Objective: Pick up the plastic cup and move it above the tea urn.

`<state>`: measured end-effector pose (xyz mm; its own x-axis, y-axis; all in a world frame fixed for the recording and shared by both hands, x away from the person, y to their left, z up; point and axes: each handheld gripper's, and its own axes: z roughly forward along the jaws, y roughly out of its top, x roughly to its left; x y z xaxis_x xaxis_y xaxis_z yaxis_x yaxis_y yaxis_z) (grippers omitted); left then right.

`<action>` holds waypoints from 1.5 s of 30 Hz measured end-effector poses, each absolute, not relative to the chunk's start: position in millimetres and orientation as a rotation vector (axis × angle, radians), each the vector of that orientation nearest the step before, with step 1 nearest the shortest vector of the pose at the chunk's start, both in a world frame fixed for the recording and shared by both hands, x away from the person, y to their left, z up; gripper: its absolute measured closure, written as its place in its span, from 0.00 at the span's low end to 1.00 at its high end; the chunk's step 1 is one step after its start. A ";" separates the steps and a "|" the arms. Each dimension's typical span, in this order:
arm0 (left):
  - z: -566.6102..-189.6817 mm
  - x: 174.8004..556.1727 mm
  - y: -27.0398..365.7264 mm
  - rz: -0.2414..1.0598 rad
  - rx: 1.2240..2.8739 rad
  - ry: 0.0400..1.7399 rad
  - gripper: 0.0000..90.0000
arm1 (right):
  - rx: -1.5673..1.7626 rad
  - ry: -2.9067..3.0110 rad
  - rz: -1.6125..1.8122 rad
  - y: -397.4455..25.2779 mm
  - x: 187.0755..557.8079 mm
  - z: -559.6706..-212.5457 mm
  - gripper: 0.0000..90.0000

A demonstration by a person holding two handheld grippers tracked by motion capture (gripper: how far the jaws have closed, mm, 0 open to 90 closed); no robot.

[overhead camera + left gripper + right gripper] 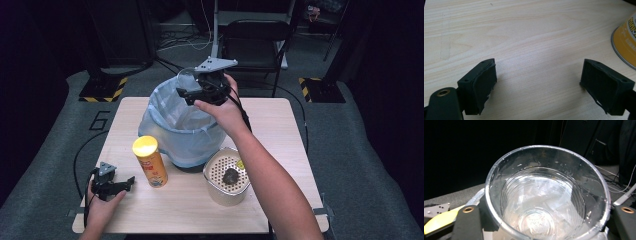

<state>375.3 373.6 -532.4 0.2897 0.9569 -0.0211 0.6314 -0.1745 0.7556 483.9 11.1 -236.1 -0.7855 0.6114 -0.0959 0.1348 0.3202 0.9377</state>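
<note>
Clear cup (547, 195): clamped between the right gripper (200, 90)'s jaws, held above the bin's far rim; only droplets on its walls inside, seen in the right gripper view.
Bin (172, 125): pale blue liner, near the table's middle; its inside is hard to make out.
Perforated pot (226, 179): toward the near edge, one dark lump inside.
Yellow can (150, 161): upright, lidded; its base is cut off in the left gripper view.
Left gripper (537, 80): jaws wide apart, nothing between them, resting at the table (524, 30)'s near left corner.
</note>
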 end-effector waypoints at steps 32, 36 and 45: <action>-527.7 372.7 376.2 0.594 1.902 1.430 0.25 | 0.646 2.189 1.527 -40.9 452.3 -250.5 0.28; -527.1 371.9 374.8 0.580 1.894 1.426 0.29 | 0.634 2.183 1.516 -58.2 442.0 -254.3 0.28; -519.7 369.4 373.8 0.540 1.875 1.370 0.33 | 0.680 2.175 1.481 -93.5 427.9 -275.2 0.25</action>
